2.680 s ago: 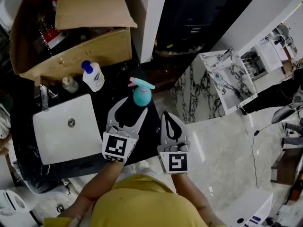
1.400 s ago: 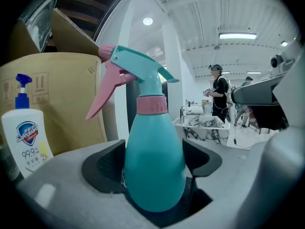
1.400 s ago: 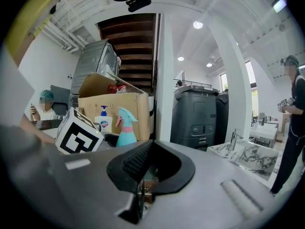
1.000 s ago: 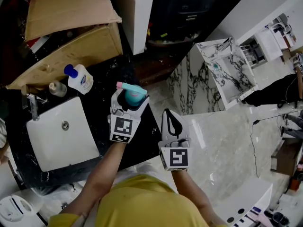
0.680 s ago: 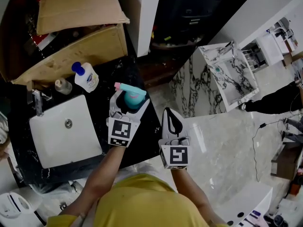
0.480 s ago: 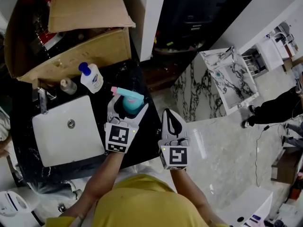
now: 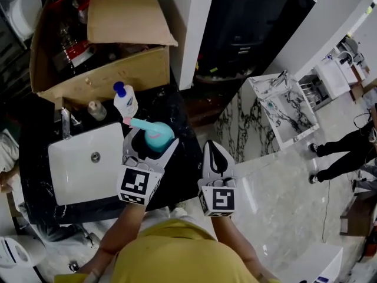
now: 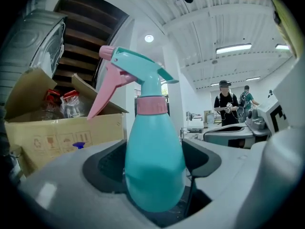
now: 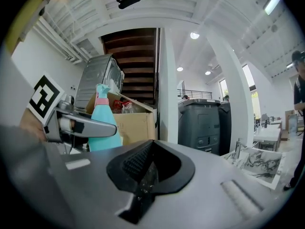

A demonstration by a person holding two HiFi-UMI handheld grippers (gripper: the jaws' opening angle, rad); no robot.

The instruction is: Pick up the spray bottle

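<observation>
The teal spray bottle (image 7: 160, 135) with a pink trigger and collar stands upright between the jaws of my left gripper (image 7: 153, 139), held above the black countertop (image 7: 179, 108). In the left gripper view the bottle (image 8: 153, 161) fills the middle, both dark pads press on its body, and its trigger points left. My left gripper (image 8: 152, 175) is shut on it. To its right, my right gripper (image 7: 214, 147) hangs over the pale floor, jaws shut with nothing in them. In the right gripper view the bottle (image 9: 102, 125) shows at the left, behind my left gripper's finger.
A white sink (image 7: 82, 170) with a faucet (image 7: 63, 119) sits left of the bottle. Behind it stand a white pump bottle (image 7: 125, 102) and a small jar (image 7: 97, 109). An open cardboard box (image 7: 100, 69) is at the back. A marble vanity (image 7: 283, 108) stands on the floor at right.
My left gripper has risen with the spray bottle, which now looms larger in the head view. The right gripper has lifted a little and stays shut.
</observation>
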